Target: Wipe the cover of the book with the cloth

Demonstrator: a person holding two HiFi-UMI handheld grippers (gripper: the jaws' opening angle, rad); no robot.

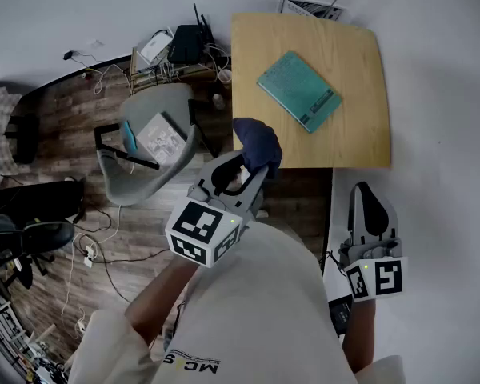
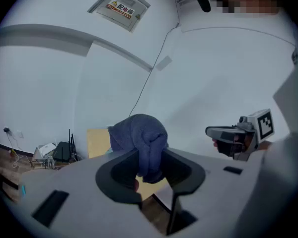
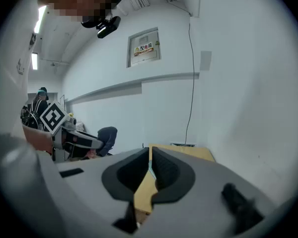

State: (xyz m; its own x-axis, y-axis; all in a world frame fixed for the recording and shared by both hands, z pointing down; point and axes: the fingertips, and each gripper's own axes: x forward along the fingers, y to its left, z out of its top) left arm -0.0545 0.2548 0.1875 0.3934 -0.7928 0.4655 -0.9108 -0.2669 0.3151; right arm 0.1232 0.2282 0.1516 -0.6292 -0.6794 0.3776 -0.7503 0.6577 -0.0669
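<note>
A teal book point(image 1: 299, 90) lies flat on the small wooden table point(image 1: 352, 134), toward its far middle. My left gripper point(image 1: 252, 166) hangs in the air just short of the table's near left corner, shut on a bunched dark blue cloth point(image 1: 257, 143). The cloth point(image 2: 141, 145) bulges out above the jaws in the left gripper view. My right gripper point(image 1: 370, 202) is held low and to the right of the table's near edge, jaws pressed together with nothing between them. In the right gripper view the table point(image 3: 186, 152) shows ahead past the closed jaws.
A grey chair point(image 1: 148, 146) holding a box stands left of the table. A router and tangled cables point(image 1: 184, 50) lie on the wood floor by the wall. White walls run behind and to the right of the table.
</note>
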